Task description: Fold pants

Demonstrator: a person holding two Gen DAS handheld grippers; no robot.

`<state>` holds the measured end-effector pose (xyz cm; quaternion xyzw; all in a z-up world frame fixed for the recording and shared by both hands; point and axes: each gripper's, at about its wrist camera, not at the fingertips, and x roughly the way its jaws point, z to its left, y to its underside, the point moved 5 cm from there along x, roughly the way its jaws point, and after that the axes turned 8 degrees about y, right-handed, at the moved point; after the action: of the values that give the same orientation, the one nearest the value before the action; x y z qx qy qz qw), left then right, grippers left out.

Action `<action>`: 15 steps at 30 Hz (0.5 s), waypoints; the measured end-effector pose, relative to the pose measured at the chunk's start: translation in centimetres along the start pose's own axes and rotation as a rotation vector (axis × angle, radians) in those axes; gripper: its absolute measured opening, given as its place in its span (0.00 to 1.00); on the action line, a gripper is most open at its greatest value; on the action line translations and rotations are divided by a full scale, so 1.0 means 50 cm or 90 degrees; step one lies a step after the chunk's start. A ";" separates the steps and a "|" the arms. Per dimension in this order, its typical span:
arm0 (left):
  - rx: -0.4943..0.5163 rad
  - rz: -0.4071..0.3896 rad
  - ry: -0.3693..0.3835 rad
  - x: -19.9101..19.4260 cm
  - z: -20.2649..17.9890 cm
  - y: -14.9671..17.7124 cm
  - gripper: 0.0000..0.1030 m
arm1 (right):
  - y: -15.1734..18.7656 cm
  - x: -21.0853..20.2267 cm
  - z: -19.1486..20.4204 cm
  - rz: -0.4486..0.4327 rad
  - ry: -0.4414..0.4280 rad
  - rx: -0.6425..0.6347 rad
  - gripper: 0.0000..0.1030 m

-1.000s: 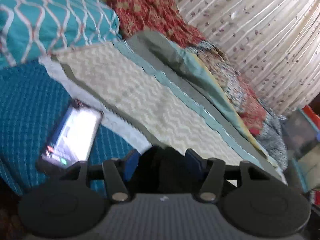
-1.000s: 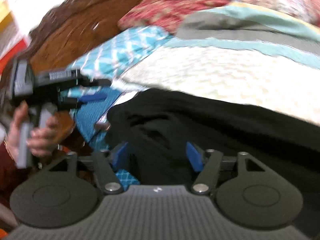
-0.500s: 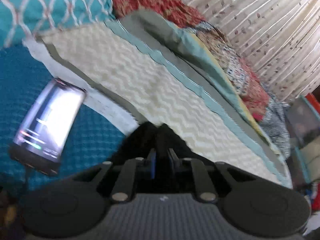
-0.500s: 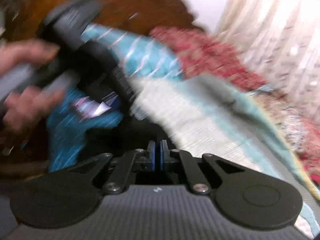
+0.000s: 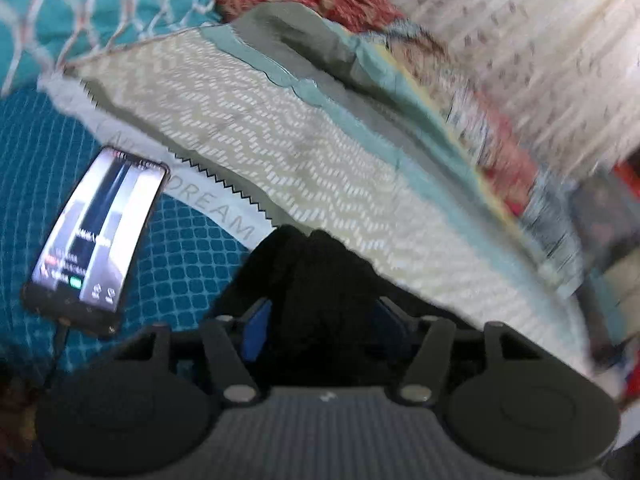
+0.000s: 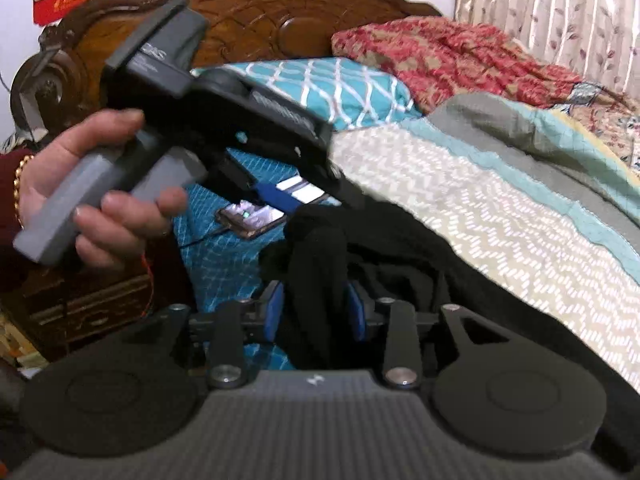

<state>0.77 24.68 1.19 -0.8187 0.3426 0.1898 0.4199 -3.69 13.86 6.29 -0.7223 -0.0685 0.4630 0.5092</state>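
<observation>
- Left wrist view: my left gripper (image 5: 320, 318) has its blue pads spread, a bunched fold of the black pants (image 5: 316, 276) lying between them, not pinched. A lit phone (image 5: 94, 236) lies on the teal bedsheet (image 5: 176, 248) at nine o'clock; the cream zigzag quilt (image 5: 288, 152) runs from twelve to three.
- Right wrist view: my right gripper (image 6: 314, 310) is also spread, pads either side of a raised ridge of pants (image 6: 384, 248); whether they touch I cannot tell. At ten o'clock my hand (image 6: 100, 192) holds the left tool, its blue tip just above the heap.
- Progress: I judge little done; the pants lie crumpled at the quilt's edge, no flat crease visible, so spreading and folding remain.
</observation>
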 end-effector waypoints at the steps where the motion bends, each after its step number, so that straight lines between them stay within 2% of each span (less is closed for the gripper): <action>1: 0.030 0.001 -0.038 0.006 -0.002 0.003 0.18 | -0.005 0.009 -0.003 0.001 0.006 0.006 0.36; 3: 0.043 -0.013 -0.067 0.004 0.009 0.007 0.15 | -0.006 0.035 -0.008 0.023 0.007 0.015 0.36; 5: 0.036 -0.023 -0.075 -0.006 0.020 0.012 0.13 | 0.008 0.078 0.000 0.072 -0.019 0.029 0.21; 8: 0.056 -0.010 -0.121 -0.003 0.033 0.039 0.13 | 0.049 0.154 0.011 0.147 -0.044 0.081 0.20; 11: 0.104 -0.022 -0.172 0.005 0.032 0.057 0.20 | 0.046 0.166 0.015 0.142 -0.041 0.091 0.20; 13: 0.096 -0.024 -0.184 -0.002 0.031 0.055 0.22 | 0.035 0.142 0.018 0.126 -0.047 0.071 0.22; 14: 0.092 -0.026 -0.182 -0.010 0.025 0.051 0.24 | 0.028 0.120 0.011 0.112 -0.054 0.077 0.24; 15: 0.086 -0.034 -0.180 -0.024 0.016 0.045 0.24 | 0.024 0.098 0.000 0.095 -0.063 0.094 0.34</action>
<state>-1.68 24.91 0.17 -0.7625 0.2701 0.2683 0.5231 -1.39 16.10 2.42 -0.6622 -0.0054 0.5388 0.5207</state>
